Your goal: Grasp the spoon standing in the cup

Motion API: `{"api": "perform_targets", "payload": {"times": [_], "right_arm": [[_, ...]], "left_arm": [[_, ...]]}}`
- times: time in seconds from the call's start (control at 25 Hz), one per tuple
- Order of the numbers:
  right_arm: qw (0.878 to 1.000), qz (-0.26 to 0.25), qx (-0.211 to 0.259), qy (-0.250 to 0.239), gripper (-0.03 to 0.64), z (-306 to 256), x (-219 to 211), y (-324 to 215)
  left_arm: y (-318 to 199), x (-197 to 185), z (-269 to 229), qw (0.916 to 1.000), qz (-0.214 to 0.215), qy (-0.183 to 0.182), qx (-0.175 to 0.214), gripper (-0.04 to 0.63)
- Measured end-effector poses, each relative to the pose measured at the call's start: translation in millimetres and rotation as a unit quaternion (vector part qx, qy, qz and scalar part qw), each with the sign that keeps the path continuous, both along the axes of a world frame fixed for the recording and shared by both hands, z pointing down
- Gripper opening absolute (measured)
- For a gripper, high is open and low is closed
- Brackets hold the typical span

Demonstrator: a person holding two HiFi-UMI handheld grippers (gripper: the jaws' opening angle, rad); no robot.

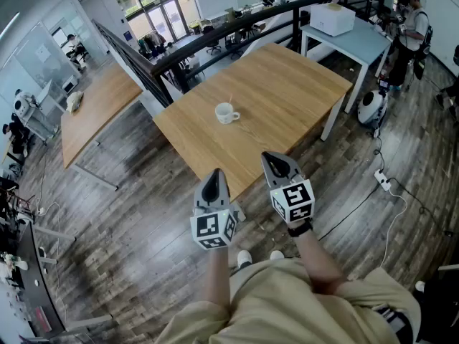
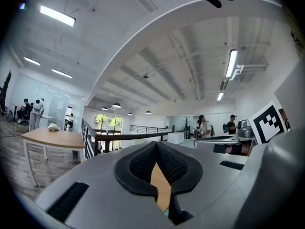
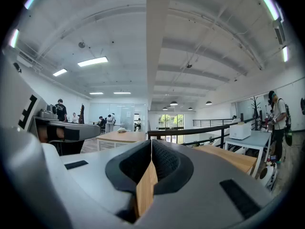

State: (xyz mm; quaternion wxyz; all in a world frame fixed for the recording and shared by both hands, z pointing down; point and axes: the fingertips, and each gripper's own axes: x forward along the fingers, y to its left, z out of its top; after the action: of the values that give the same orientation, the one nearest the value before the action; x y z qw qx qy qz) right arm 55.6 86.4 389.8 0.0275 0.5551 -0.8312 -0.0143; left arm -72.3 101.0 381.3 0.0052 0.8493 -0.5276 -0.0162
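Observation:
In the head view a white cup (image 1: 226, 112) stands near the middle of a wooden table (image 1: 287, 99), with a thin spoon (image 1: 230, 101) upright in it. Both grippers hang in front of the table's near corner, well short of the cup. The left gripper (image 1: 213, 178) is shut with nothing in it, its tips meeting in its own view (image 2: 156, 145). To its right, the right gripper (image 1: 276, 162) is also shut and empty, its jaws pressed together (image 3: 151, 142). Neither gripper view shows the cup or the spoon.
A second wooden table (image 1: 100, 106) stands at the left. A pale blue table (image 1: 358, 41) with a white box (image 1: 332, 18) is at the back right. A black railing (image 1: 237, 31) runs behind. A white device (image 1: 371, 107) and a power strip (image 1: 383, 180) lie on the floor at the right.

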Motion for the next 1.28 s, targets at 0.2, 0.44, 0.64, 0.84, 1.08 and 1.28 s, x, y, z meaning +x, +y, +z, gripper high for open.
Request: {"api": "perform_targets", "payload": {"times": [0.2, 0.44, 0.64, 0.84, 1.08, 1.28], "right_arm": [[1.0, 0.003, 0.005, -0.009, 0.017, -2.8, 17.7, 5.9], [0.999, 0.004, 0.022, -0.024, 0.017, -7.2, 42.7, 14.3], [1.0, 0.011, 0.016, -0.024, 0.017, 9.4, 56.9, 26.9], [0.999, -0.021, 0.026, -0.024, 0.017, 5.0, 38.2, 26.2], [1.0, -0.012, 0.016, -0.01, 0.017, 16.7, 43.3, -10.8], [1.0, 0.0, 0.017, 0.0, 0.017, 7.7, 43.3, -55.8]], "left_arm": [[6.6, 11.2, -1.7, 1.0, -0.004, 0.002, 0.003, 0.012], [10.8, 28.0, -5.0, 0.9998, -0.017, -0.004, 0.004, 0.012], [23.8, 39.5, 6.1, 0.9995, -0.029, -0.014, -0.005, 0.012], [9.8, 38.4, 7.6, 0.999, -0.04, -0.019, -0.01, 0.012], [-25.9, 56.4, 13.3, 0.9998, -0.012, -0.015, 0.002, 0.012], [-72.6, 52.9, 7.9, 1.0, -0.001, 0.003, 0.007, 0.012]]}}
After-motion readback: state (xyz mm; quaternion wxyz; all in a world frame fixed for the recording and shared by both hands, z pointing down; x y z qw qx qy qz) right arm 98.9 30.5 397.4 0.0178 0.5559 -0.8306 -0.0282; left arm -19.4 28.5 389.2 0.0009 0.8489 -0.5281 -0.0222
